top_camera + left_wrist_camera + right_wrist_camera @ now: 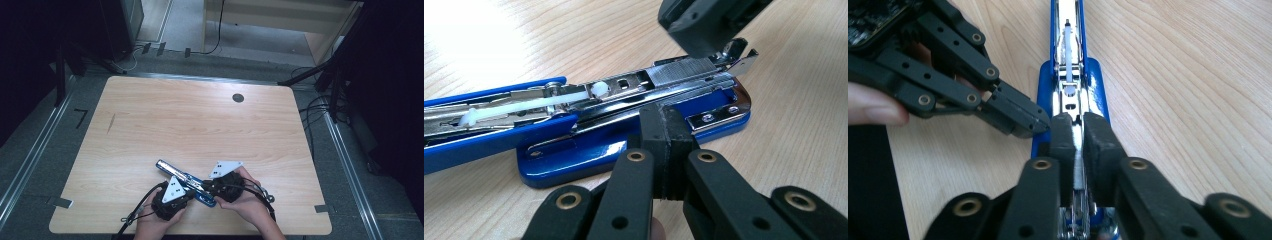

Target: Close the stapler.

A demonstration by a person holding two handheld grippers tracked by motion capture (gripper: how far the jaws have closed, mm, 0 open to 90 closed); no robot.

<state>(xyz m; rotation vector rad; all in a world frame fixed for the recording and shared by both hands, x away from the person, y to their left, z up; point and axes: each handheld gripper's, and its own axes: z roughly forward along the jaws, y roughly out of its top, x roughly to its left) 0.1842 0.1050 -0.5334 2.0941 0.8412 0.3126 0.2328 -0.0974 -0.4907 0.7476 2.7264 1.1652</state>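
A blue stapler [172, 169] lies on the wooden table [200, 120] near its front edge, swung open so the metal magazine [674, 80] and its white pusher rod show. My left gripper [669, 130] is shut with nothing between its pads, and its tip rests against the side of the blue base [589, 155]. In the right gripper view the same gripper [1040, 125] comes in from the left. My right gripper [1078, 145] is shut on the magazine's thin metal rail near its front end, where a row of staples sits. A hand holds each gripper.
A round dark cable hole [238, 98] sits near the table's far edge. Cables and dark stands ring the table on the floor. The far and left parts of the tabletop are bare wood.
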